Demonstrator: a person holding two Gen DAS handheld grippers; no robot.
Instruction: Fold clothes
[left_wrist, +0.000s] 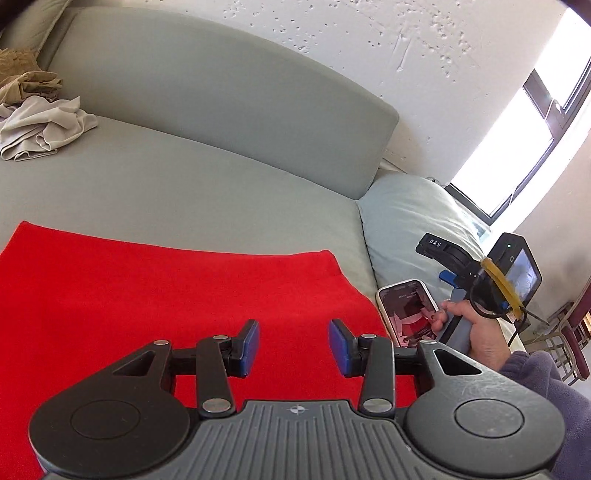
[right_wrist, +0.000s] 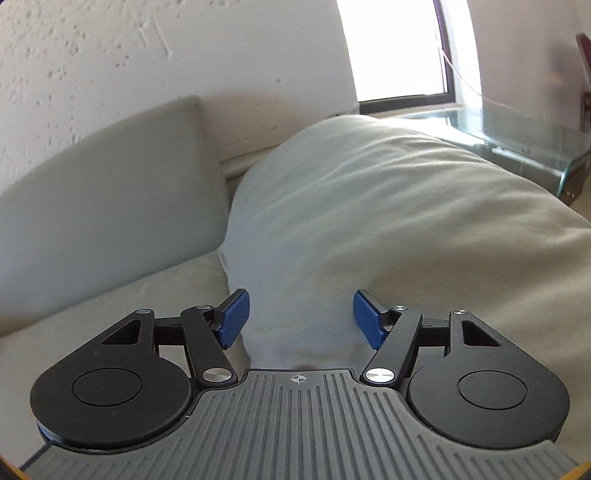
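A red garment (left_wrist: 155, 295) lies flat on the grey sofa seat (left_wrist: 184, 184) in the left wrist view. My left gripper (left_wrist: 294, 343) hovers over its near right part, open, with nothing between its blue pads. Off to the right a hand (left_wrist: 476, 328) holds the right gripper's body (left_wrist: 491, 273), tilted above the pillow. In the right wrist view my right gripper (right_wrist: 301, 317) is open over the pale pillow (right_wrist: 369, 221), holding nothing. The red garment does not show in that view.
Crumpled beige and tan clothes (left_wrist: 37, 118) sit at the far left of the seat. A phone (left_wrist: 408, 314) with a lit screen lies beside the garment's right edge. The backrest (left_wrist: 221, 103) and wall rise behind. A glass table (right_wrist: 517, 144) stands by the window.
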